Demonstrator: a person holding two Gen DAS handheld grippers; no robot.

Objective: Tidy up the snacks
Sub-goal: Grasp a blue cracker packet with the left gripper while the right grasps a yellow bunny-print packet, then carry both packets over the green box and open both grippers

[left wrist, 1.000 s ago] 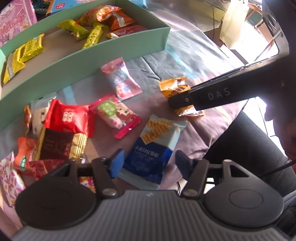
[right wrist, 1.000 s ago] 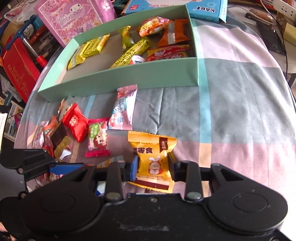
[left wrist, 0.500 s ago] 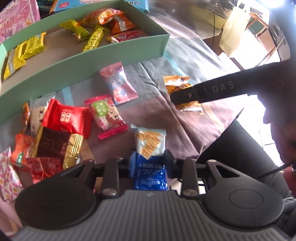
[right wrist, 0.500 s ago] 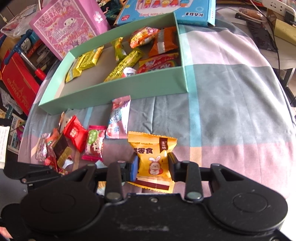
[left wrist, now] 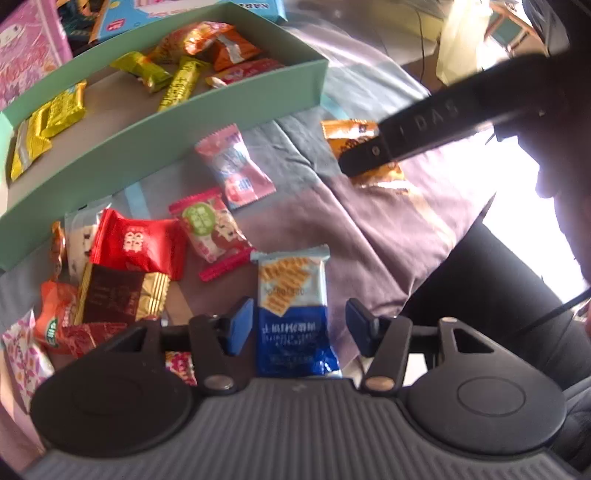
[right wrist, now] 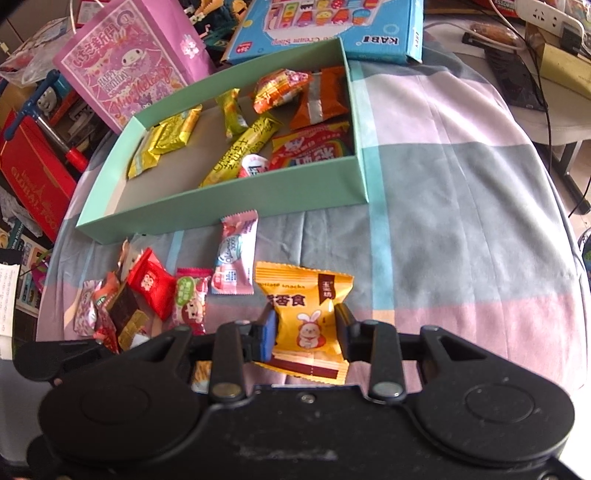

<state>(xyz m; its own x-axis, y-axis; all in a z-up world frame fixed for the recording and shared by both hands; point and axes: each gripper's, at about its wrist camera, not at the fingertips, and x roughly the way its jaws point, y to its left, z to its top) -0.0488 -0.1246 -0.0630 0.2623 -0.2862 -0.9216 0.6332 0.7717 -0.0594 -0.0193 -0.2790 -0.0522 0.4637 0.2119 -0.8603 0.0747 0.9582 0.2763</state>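
A blue and white cracker packet (left wrist: pixel 291 295) lies on the cloth between the jaws of my left gripper (left wrist: pixel 299 321). The jaws are opening and their blue pads stand clear of the packet on both sides. My right gripper (right wrist: pixel 306 326) is shut on a yellow packet with a rabbit (right wrist: pixel 303 291); in the left wrist view its black finger (left wrist: pixel 424 129) crosses that packet (left wrist: pixel 347 136). The mint green box (right wrist: pixel 229 199) behind holds several wrapped snacks. Loose on the cloth lie a pink packet (right wrist: pixel 236 254) and a red one (right wrist: pixel 151 280).
A heap of wrapped sweets (left wrist: pixel 110 288) lies left of my left gripper. A pink gift bag (right wrist: pixel 125 62) and a blue carton (right wrist: pixel 325 26) stand behind the box. The person's dark-clothed leg (left wrist: pixel 498 295) is at the cloth's right edge.
My left gripper shut on the blue packet, turning it lengthwise, then opened again with the packet between its jaws. The right gripper kept its hold on the yellow packet.
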